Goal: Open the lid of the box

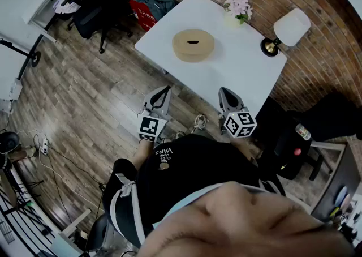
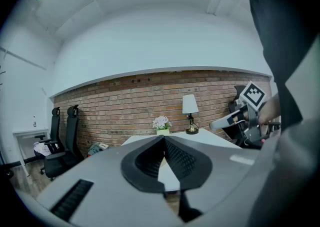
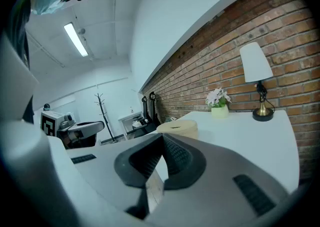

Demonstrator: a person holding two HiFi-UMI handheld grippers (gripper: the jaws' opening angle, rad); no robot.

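A round tan box (image 1: pixel 193 45) with a dark slot in its lid sits on the white table (image 1: pixel 237 75); it also shows in the right gripper view as the box (image 3: pixel 179 128) beyond the jaws. Both grippers hang short of the table's near edge, apart from the box. My left gripper (image 1: pixel 163 91) is shut with nothing between its jaws, and its tips (image 2: pixel 164 138) meet. My right gripper (image 1: pixel 225 93) is likewise shut and empty, tips (image 3: pixel 162 137) closed. The left gripper view does not show the box.
A pot of pink flowers (image 1: pixel 237 9) and a lamp with a white shade (image 1: pixel 288 28) stand at the table's far side against the brick wall. Black office chairs (image 1: pixel 93 12) stand on the wooden floor to the left. Another chair (image 1: pixel 291 151) stands at the right.
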